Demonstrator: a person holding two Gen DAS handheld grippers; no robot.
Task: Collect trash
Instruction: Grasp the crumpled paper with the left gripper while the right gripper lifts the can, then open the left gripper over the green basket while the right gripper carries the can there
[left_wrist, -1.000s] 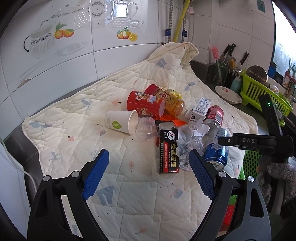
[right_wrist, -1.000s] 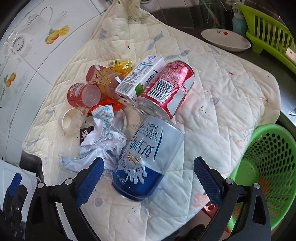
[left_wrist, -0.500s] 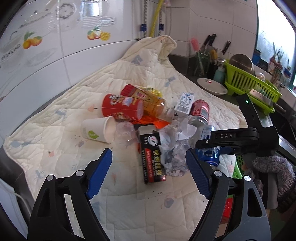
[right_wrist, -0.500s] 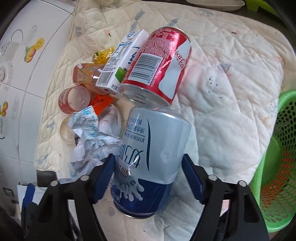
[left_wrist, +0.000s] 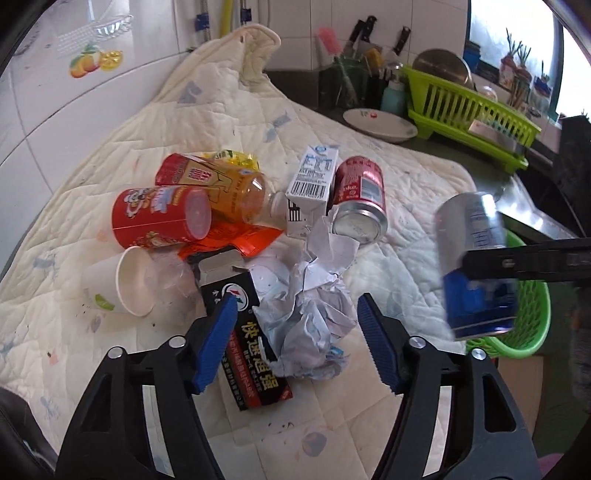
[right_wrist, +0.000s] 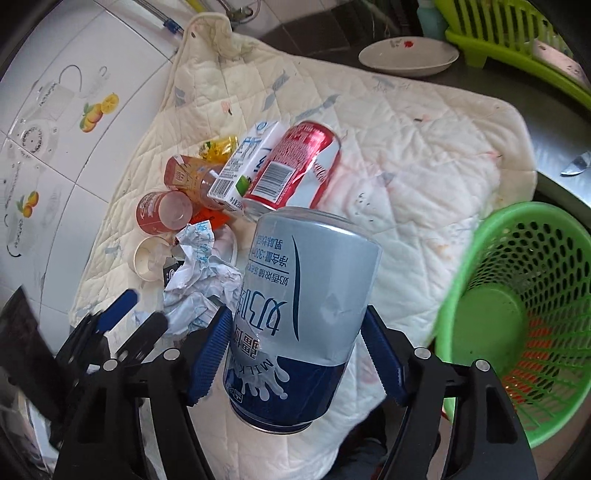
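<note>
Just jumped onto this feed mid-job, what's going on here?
Trash is being cleared off a quilted mat. The right gripper is shut on a silver-and-blue milk can, held in the air near the green basket. The left gripper is open, its fingers on either side of a crumpled paper wad and a black carton. A red can, a paper cup and other litter lie on the mat.

Setting: domestic kitchen counter.
- White tiled wall (left_wrist: 55, 122), upper left of the left wrist view, bearing fruit and teaware decals (left_wrist: 94, 62).
- Knife block with knives (left_wrist: 364, 40), top centre.
- Green dish rack (left_wrist: 469, 107), upper right, holding a metal bowl (left_wrist: 441, 66).
- White plate (left_wrist: 378, 123) on the dark countertop (left_wrist: 554, 221).
- Window with potted plants (left_wrist: 521, 70), far upper right.
- Quilted cloth (left_wrist: 406, 173) covering the counter.
</note>
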